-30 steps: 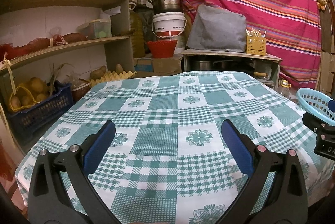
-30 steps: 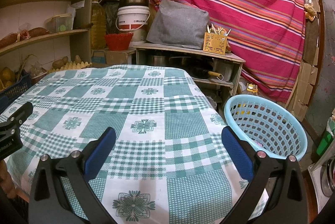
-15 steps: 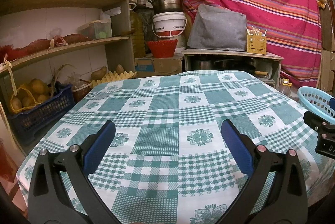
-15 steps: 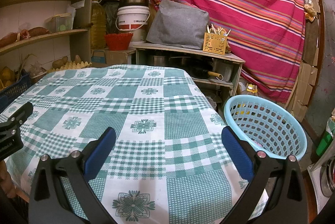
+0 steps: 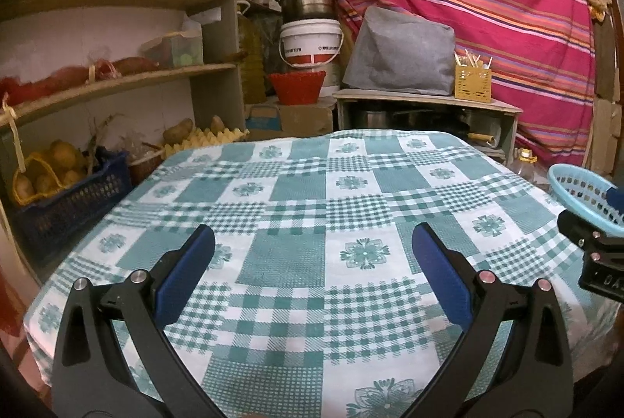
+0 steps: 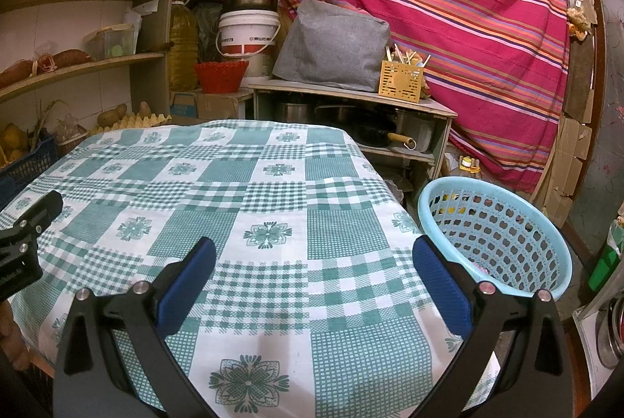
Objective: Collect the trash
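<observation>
Since the earlier frames almost nothing has shifted: the left view has drifted slightly, so the basket sits a touch lower at its 3 o'clock edge, while the right view is unchanged. The left tool [image 5: 313,264] hangs over the near part of the desk [image 5: 288,258] with its blue pads spread wide and nothing between them. The right tool [image 6: 314,264] is likewise wide open and empty, over the desk's near right corner.

No trash shows on the checked cloth in either view. The light blue basket [image 6: 503,234] stands off the desk's right edge, at about 3 o'clock from the right tool. Something small and pinkish lies at its bottom, too small to identify; it may be trash already dropped in.

As a judgement, the collecting looks close to done, or no piece is in view to pick. If the basket is the next thing to take, it should be light and somewhat flexible, with a perforated wall. The rolled rim nearest the right tool is the firmest place to pinch; the thin wall would likely flex and slip.
</observation>
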Tool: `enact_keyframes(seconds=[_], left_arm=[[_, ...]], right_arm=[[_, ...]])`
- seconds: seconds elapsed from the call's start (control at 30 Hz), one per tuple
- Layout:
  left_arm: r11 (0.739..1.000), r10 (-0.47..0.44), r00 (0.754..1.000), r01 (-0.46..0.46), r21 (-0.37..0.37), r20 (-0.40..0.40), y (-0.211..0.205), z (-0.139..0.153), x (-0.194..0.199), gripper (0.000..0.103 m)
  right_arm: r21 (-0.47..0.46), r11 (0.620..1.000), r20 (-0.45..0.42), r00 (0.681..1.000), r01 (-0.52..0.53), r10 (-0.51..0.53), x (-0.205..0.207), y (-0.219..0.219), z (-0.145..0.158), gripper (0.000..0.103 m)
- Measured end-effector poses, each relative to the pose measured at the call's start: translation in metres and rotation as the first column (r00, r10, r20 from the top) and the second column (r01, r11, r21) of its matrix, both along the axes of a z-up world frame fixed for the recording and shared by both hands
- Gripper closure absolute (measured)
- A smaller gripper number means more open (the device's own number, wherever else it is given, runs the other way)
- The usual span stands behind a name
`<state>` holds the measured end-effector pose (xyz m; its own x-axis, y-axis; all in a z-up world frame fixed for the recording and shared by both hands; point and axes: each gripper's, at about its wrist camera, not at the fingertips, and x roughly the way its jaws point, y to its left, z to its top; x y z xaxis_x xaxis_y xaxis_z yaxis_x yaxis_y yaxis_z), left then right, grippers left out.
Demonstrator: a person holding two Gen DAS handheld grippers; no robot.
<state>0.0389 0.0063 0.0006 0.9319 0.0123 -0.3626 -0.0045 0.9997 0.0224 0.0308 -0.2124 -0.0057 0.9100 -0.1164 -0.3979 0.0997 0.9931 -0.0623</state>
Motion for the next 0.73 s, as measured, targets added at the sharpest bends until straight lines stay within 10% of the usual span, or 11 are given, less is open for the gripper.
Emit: enact_keyframes(seconds=[0.73], left_arm=[[0.999,0.006,1.000,-0.006,0.043,-0.003,-0.0035,-0.0010,0.0015,0.005]], right_arm=[[0.001,1.000,-0.001,1.000,-0.001,0.001,0.0003,-0.0002,0.0003,0.005]])
